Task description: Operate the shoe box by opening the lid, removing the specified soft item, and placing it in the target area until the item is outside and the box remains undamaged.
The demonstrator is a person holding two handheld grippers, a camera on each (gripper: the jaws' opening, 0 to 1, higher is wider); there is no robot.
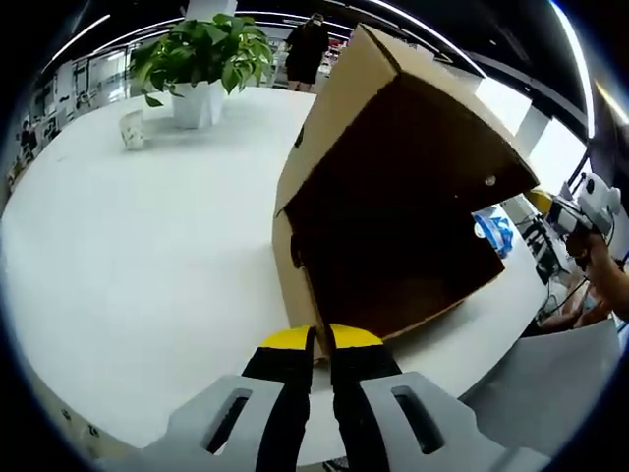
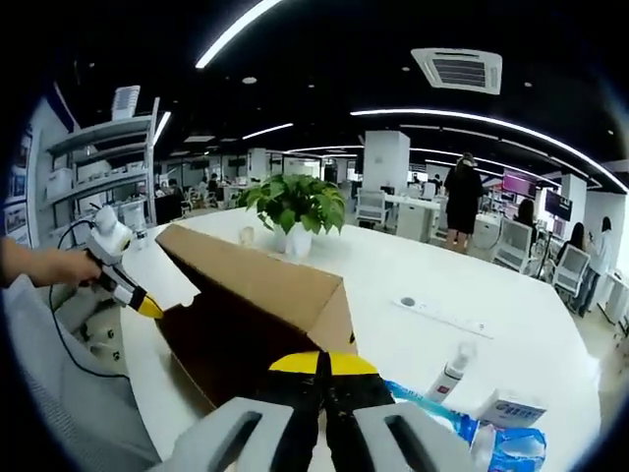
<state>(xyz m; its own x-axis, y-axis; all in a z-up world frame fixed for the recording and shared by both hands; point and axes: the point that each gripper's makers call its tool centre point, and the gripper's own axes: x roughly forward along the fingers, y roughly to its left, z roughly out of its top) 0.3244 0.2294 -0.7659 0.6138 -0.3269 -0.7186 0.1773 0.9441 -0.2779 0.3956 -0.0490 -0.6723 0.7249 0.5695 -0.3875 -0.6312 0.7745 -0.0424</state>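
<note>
Shoe box (image 1: 393,197) on white table (image 1: 147,256), tipped, open dark mouth facing left gripper (image 1: 320,344). Left jaws together, empty, right at box edge. Right gripper (image 2: 322,366) also closed, behind box. Left nearer.

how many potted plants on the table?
1. A leafy green potted plant in a white pot stands at the far side of the white table, beyond the brown cardboard shoe box. The box could hide others.
</note>
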